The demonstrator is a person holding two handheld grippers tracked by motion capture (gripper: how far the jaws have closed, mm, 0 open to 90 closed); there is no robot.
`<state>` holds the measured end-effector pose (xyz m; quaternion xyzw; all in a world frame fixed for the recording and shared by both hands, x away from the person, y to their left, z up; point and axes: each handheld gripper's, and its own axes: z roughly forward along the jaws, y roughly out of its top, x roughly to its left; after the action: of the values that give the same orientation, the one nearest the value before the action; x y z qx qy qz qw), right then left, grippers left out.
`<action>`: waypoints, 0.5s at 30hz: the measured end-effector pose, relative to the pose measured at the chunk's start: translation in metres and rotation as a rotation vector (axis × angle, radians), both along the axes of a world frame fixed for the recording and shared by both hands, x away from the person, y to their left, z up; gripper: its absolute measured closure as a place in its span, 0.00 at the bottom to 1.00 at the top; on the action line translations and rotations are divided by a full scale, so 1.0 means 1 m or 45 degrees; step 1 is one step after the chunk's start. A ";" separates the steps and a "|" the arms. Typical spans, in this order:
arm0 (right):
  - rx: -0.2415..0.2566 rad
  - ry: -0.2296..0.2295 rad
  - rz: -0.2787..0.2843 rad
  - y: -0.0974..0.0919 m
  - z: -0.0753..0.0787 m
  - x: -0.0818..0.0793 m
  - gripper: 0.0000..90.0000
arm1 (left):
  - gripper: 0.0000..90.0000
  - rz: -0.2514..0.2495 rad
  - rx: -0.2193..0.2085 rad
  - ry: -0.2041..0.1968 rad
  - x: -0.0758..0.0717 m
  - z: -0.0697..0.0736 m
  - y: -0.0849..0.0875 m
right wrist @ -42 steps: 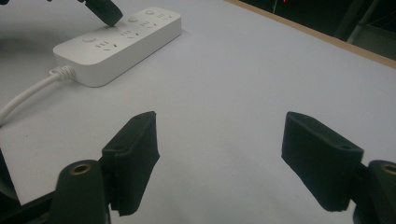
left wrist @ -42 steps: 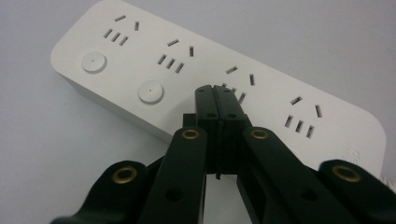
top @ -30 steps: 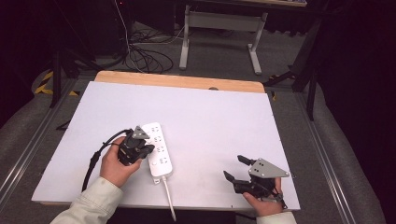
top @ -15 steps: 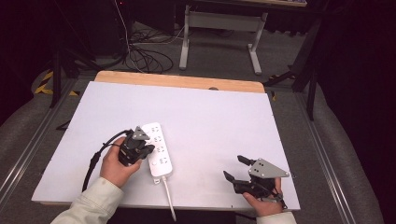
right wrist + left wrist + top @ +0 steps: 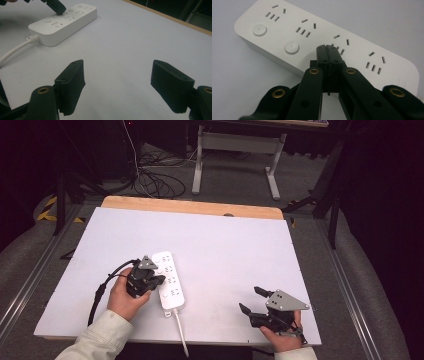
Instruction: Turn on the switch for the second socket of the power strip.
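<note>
A white power strip (image 5: 168, 281) with several sockets and round buttons lies on the white table, left of the middle, and its cord (image 5: 179, 331) runs off the front edge. My left gripper (image 5: 160, 279) is shut with nothing between its jaws. Its tips (image 5: 327, 49) rest on the strip's top (image 5: 287, 32), between the second button and the third socket group. My right gripper (image 5: 251, 300) hovers low over bare table at the front right, open and holding nothing. The right gripper view shows its own tips (image 5: 123, 75) spread wide, with the strip (image 5: 63, 23) and the left gripper's tip (image 5: 58, 8) farther off.
The white tabletop (image 5: 225, 245) has a wooden strip (image 5: 190, 207) along its far edge. Beyond it, black cables (image 5: 155, 175) lie on the floor beside a grey metal stand (image 5: 235, 145). A black cable (image 5: 100, 290) trails from my left gripper.
</note>
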<state>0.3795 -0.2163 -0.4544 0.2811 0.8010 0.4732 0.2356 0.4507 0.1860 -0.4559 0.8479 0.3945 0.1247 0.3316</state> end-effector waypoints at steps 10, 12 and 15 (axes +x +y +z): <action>-0.001 0.001 -0.003 0.001 0.000 0.000 0.31 | 1.00 -0.005 0.005 0.001 0.000 0.000 0.000; -0.001 0.001 -0.004 0.001 0.000 0.000 0.31 | 1.00 -0.004 0.002 0.003 0.000 -0.001 -0.001; -0.001 0.002 -0.004 0.001 0.000 0.000 0.31 | 1.00 -0.010 0.013 -0.001 0.001 0.000 -0.001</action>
<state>0.3794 -0.2155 -0.4547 0.2827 0.8008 0.4725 0.2358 0.4514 0.1854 -0.4561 0.8511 0.3903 0.1259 0.3279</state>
